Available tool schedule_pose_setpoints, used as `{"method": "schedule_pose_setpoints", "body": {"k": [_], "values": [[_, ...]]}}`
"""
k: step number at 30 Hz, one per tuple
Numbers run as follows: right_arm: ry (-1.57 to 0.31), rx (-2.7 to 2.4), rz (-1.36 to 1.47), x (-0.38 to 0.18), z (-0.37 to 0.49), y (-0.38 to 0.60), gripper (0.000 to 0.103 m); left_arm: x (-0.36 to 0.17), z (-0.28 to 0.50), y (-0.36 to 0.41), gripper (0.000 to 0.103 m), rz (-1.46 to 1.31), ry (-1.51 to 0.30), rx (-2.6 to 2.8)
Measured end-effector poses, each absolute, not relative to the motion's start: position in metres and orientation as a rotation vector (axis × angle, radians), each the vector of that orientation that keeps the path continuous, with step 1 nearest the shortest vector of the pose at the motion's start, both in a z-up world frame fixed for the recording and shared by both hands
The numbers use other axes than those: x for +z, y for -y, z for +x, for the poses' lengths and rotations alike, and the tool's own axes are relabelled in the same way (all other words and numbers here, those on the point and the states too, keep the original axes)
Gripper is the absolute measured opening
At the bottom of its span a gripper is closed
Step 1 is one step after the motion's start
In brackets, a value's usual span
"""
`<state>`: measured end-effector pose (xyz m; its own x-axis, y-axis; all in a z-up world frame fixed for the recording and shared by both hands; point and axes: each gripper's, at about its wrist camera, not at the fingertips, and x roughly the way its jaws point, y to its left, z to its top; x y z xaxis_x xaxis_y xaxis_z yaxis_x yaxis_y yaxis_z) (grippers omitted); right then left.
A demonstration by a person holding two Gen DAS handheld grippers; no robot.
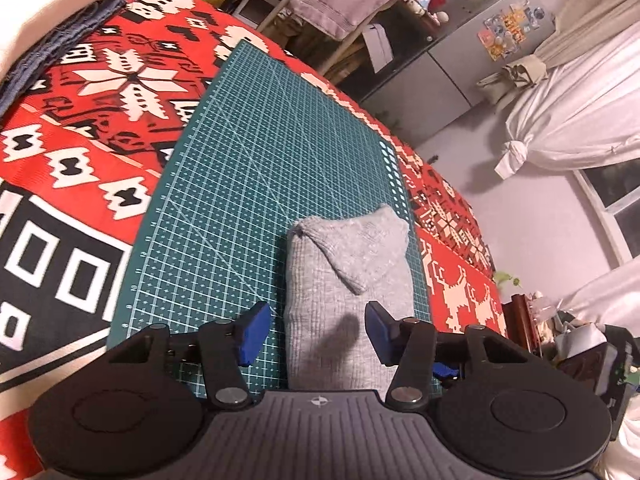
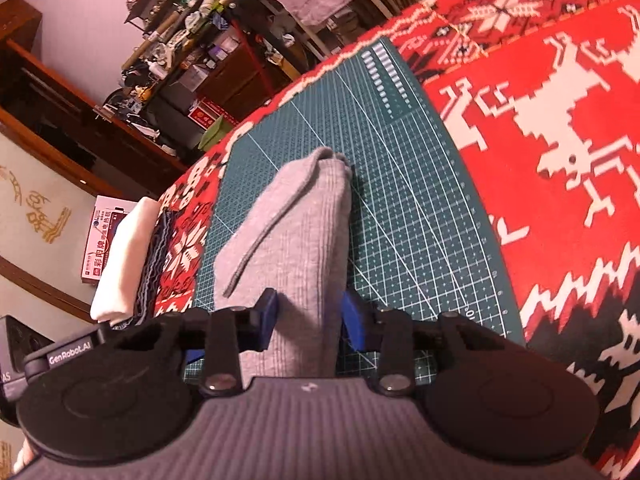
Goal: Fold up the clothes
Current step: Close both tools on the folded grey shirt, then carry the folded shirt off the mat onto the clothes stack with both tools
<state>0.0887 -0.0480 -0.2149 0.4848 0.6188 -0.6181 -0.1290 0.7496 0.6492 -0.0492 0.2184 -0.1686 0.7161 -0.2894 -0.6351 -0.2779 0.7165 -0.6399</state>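
One folded grey ribbed knit garment (image 2: 288, 240) on green gridded cutting mat (image 1: 248, 184); near end hidden. Right gripper (image 2: 310, 318) fingers grasp it; left gripper (image 1: 318, 330) fingers released.

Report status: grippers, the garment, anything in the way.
Left gripper open above grey garment. Right gripper shut on it. Garment folded, on green mat. Nothing else on the mat; folded stack off to the side.

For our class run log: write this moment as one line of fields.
grey garment folded on green mat | left gripper open above it | right gripper shut on it
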Motion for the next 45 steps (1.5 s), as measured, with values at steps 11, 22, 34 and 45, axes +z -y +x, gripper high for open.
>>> {"method": "schedule_pose_setpoints", "body": {"k": [11, 22, 34, 45], "values": [[-0.966, 0.482, 0.591, -0.219, 0.093, 0.039, 0.022, -0.186, -0.049, -0.221, 0.019, -0.859, -0.76, -0.012], [-0.901, 0.525, 0.471, -0.167, 0.092, 0.01, 0.017, -0.152, -0.063, -0.235, 0.014, -0.845, -0.631, -0.006], [-0.816, 0.707, 0.433, -0.083, 0.115, -0.126, 0.017, -0.059, -0.094, -0.351, 0.014, -0.711, -0.462, 0.079], [-0.836, 0.807, 0.417, -0.041, 0.153, -0.292, 0.017, -0.03, -0.102, -0.483, 0.014, -0.677, -0.432, 0.223]]}}
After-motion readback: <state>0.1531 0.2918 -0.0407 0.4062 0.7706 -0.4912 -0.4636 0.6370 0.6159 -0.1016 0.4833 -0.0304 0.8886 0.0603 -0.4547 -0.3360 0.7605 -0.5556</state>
